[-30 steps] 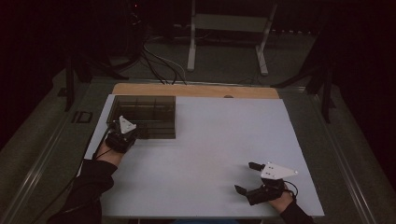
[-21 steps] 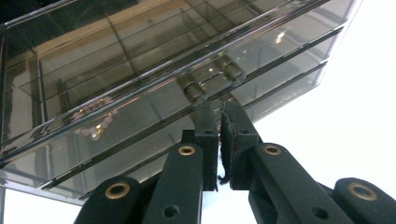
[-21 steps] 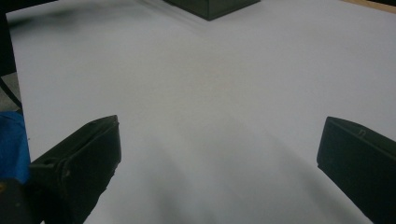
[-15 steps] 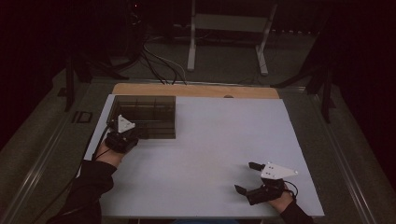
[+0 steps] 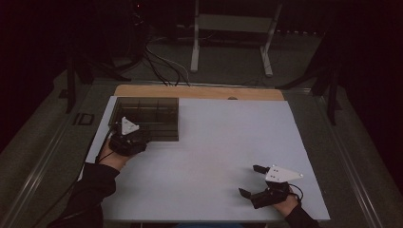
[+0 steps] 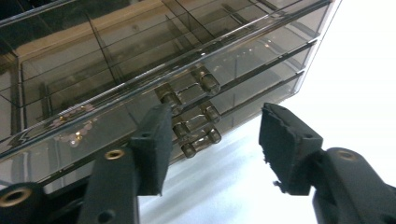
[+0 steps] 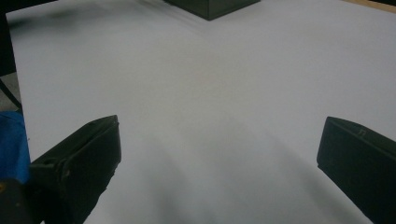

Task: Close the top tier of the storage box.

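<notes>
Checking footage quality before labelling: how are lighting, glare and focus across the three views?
High view: dim and dark all round, only the white tabletop is lit. Left gripper view: sharp, with glints on the smoky clear plastic drawer organiser. Right gripper view: soft, the black jaws blurred, faint shadows on the white surface.

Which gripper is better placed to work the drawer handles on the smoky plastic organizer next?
Left. The left gripper sits right at the organizer, its jaws just opened, apart, with the drawer handles just beyond the left pad. The right gripper, open, rests far across the white table.
</notes>
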A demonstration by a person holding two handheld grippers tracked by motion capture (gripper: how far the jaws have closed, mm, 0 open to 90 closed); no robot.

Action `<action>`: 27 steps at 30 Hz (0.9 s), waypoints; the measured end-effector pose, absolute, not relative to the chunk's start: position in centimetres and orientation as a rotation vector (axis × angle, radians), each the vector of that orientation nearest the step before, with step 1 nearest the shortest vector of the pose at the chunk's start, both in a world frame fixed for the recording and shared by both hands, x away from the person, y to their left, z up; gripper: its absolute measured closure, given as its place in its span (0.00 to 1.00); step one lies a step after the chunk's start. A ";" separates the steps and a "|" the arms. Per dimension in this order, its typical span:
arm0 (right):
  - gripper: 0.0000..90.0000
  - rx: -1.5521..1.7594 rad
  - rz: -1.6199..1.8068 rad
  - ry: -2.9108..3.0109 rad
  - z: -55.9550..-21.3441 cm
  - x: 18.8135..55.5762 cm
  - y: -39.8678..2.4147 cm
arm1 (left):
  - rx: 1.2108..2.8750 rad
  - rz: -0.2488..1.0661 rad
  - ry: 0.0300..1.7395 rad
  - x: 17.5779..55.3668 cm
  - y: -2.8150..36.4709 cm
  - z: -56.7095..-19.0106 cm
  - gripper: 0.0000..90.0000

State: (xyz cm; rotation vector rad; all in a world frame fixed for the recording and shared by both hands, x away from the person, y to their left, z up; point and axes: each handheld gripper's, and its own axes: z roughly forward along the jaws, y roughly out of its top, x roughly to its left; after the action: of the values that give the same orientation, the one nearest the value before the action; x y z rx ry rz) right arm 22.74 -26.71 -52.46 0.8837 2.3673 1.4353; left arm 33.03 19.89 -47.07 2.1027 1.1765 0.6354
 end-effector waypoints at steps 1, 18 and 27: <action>0.00 0.883 1.435 2.367 -52.5 22.7 -26.7 | 2.106 0.635 1.176 33.0 19.8 -47.1 0.46; 0.00 0.887 1.436 2.368 -52.6 22.9 -26.8 | 2.143 0.534 1.148 32.9 19.3 -47.4 0.02; 0.00 0.895 1.440 2.366 -52.6 22.8 -26.9 | 2.182 0.417 1.016 33.0 19.0 -47.2 0.01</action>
State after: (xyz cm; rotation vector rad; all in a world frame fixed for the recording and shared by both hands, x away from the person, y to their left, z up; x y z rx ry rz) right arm 22.83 -26.93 -52.65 0.8950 2.3662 1.4396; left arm 33.01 19.01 -47.16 2.1820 1.0158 0.4167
